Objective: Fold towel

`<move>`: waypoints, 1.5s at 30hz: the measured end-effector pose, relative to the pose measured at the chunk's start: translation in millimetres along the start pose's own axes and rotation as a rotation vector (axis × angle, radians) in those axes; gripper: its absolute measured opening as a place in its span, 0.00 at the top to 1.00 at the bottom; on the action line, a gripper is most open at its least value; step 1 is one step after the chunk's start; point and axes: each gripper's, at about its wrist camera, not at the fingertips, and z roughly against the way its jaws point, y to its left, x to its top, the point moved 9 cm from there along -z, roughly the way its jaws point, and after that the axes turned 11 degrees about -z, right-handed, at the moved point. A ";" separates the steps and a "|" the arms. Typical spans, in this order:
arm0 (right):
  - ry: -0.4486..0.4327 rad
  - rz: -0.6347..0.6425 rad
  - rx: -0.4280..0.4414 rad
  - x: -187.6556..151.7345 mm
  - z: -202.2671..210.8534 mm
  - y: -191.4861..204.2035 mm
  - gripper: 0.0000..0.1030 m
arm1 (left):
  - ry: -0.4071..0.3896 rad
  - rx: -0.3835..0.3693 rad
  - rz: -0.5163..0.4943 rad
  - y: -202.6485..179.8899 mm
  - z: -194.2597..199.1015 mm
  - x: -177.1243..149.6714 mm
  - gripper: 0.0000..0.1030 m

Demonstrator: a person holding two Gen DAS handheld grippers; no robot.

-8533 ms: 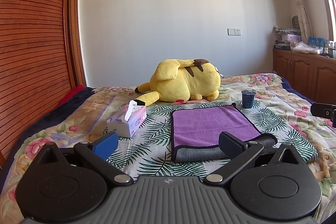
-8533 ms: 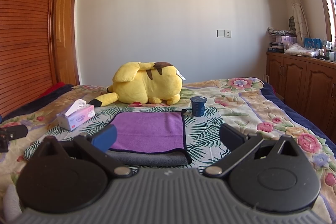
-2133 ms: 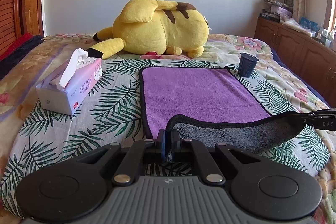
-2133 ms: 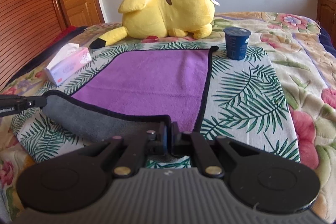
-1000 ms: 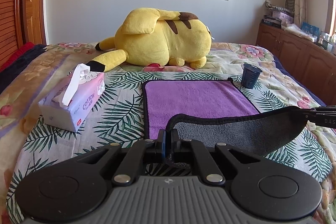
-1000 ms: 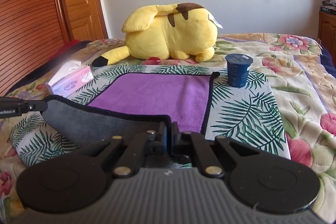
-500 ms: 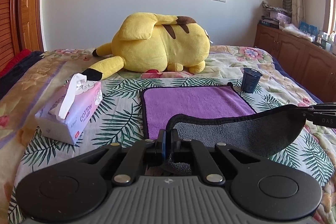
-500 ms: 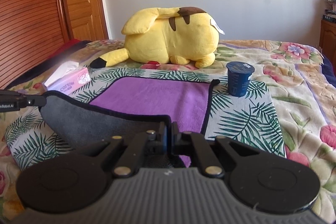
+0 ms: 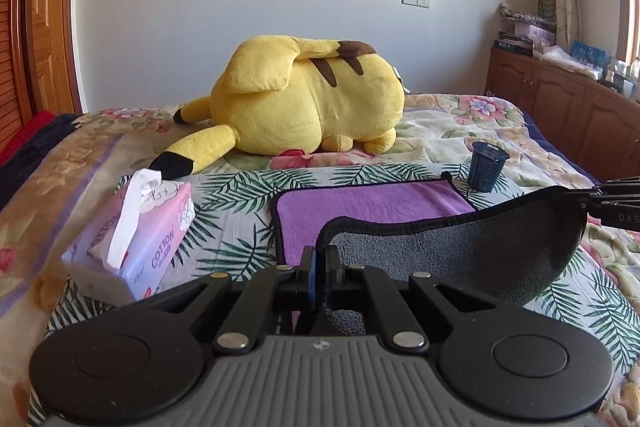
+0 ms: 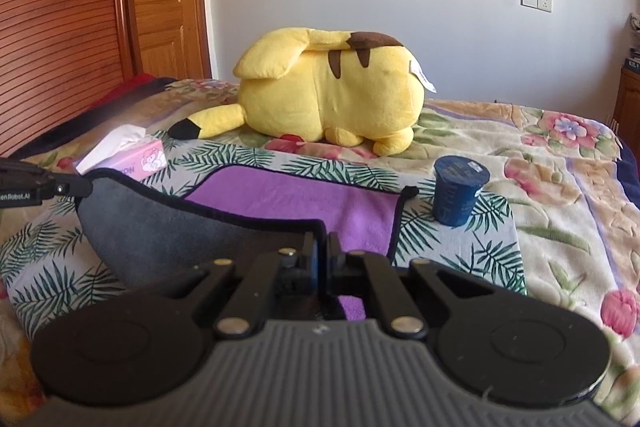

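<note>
Since half a second ago you have carried the near edge of the towel (image 9: 452, 251) a little higher and farther forward, so less of its purple face shows beyond the raised grey underside. Your left gripper (image 9: 319, 259) is clamped on the near left corner, black hem pinched between its closed fingers; your right gripper (image 10: 320, 247) is clamped the same way on the near right corner. Between the two tongs the lifted edge sags in a shallow curve, grey side toward you, while the far half lies flat on the bed (image 10: 560, 195), purple side up.

Ahead and to the left of your left tongs sits a pink tissue box (image 9: 140, 239), a white tissue standing out of its top slot. Ahead and to the right of your right tongs stands a small dark blue cup (image 10: 458, 191), upright, just beside the towel's far right corner; its top looks covered, and you cannot tell what is inside. Straight beyond the towel, well past both tongs, a yellow plush toy (image 9: 308, 103) lies on its side, its black-tipped tail pointing toward the tissue box
</note>
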 end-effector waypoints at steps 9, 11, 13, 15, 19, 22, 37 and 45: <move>-0.004 0.039 0.002 21.3 -13.9 -5.0 0.96 | -0.015 0.004 -0.021 5.0 -14.2 25.1 1.00; -0.006 0.036 0.004 26.1 -19.2 -6.9 0.96 | -0.028 0.004 -0.021 6.2 -16.6 32.5 1.00; -0.009 0.036 0.004 31.1 -23.7 -8.6 0.96 | -0.042 0.016 -0.025 7.3 -18.4 39.7 1.00; -0.018 0.049 -0.004 37.2 -26.8 -9.7 0.96 | -0.056 0.031 -0.031 8.0 -20.6 46.4 1.00; -0.036 0.047 0.003 49.2 -29.2 -10.8 0.96 | -0.077 0.042 -0.046 9.0 -24.0 59.7 1.00; -0.059 0.043 0.010 58.4 -29.5 -10.4 0.96 | -0.089 0.051 -0.045 12.6 -26.7 69.3 1.00; -0.124 0.057 -0.023 84.5 -53.4 -22.7 0.96 | -0.090 0.056 -0.016 22.8 -59.1 88.7 1.00; -0.131 0.065 -0.039 84.8 -80.1 -34.7 0.96 | -0.069 0.069 -0.035 27.0 -87.1 89.1 1.00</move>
